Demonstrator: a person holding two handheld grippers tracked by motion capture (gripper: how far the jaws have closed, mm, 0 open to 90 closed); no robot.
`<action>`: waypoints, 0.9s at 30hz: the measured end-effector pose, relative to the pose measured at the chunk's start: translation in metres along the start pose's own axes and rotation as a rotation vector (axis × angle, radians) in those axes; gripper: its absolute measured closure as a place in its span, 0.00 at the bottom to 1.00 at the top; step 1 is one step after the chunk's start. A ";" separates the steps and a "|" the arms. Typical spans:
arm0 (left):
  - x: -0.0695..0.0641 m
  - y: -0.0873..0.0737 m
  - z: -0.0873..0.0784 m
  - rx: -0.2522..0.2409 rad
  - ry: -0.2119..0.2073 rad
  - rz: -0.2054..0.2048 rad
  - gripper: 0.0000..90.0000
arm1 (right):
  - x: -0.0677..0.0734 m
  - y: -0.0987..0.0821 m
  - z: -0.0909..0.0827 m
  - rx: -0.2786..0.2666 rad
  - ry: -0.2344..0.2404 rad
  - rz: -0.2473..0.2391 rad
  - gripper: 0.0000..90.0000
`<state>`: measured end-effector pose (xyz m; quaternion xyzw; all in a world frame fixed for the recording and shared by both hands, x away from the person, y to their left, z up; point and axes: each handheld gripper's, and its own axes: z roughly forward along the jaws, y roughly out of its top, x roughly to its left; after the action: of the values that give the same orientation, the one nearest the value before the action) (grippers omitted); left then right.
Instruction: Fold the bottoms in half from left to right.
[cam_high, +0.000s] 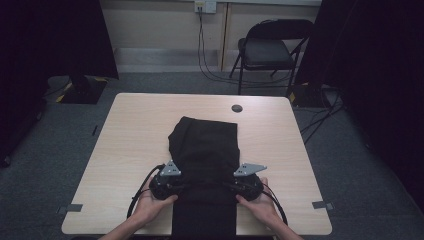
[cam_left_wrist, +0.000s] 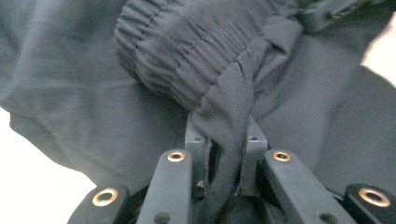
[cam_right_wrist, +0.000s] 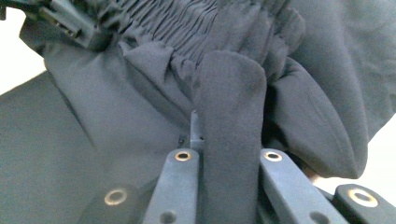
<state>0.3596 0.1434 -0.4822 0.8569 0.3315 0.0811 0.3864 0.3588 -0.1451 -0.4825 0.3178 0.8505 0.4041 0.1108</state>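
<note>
A black garment (cam_high: 205, 145) with a gathered elastic waistband (cam_left_wrist: 187, 51) lies down the middle of the light wooden table (cam_high: 130, 130), its near end hanging over the front edge. My left gripper (cam_high: 181, 186) comes in from the left side of the cloth and my right gripper (cam_high: 229, 186) from the right, both low over the table near the front edge. In the left gripper view, my left gripper (cam_left_wrist: 226, 140) is shut on a bunched fold of the cloth just below the waistband. In the right gripper view, my right gripper (cam_right_wrist: 229, 135) pinches a flat fold of the same cloth (cam_right_wrist: 229, 93).
A round dark grommet (cam_high: 237, 108) sits in the table beyond the garment. Bits of tape (cam_high: 74, 207) mark the front corners. A black folding chair (cam_high: 270, 50) stands behind the table, with cables on the grey carpet and dark curtains at both sides.
</note>
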 end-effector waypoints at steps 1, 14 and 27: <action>0.003 0.000 0.005 0.011 0.006 0.004 0.88 | -0.003 -0.001 0.004 0.013 -0.014 -0.006 0.92; 0.051 0.026 0.036 -0.049 0.076 -0.047 0.82 | -0.053 0.022 0.042 -0.025 -0.094 0.058 0.85; 0.047 0.034 0.017 -0.136 0.040 -0.053 0.61 | -0.057 0.043 0.016 -0.171 -0.084 0.130 0.51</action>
<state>0.4198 0.1466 -0.4756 0.8180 0.3552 0.1101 0.4389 0.4296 -0.1511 -0.4636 0.3784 0.7851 0.4679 0.1466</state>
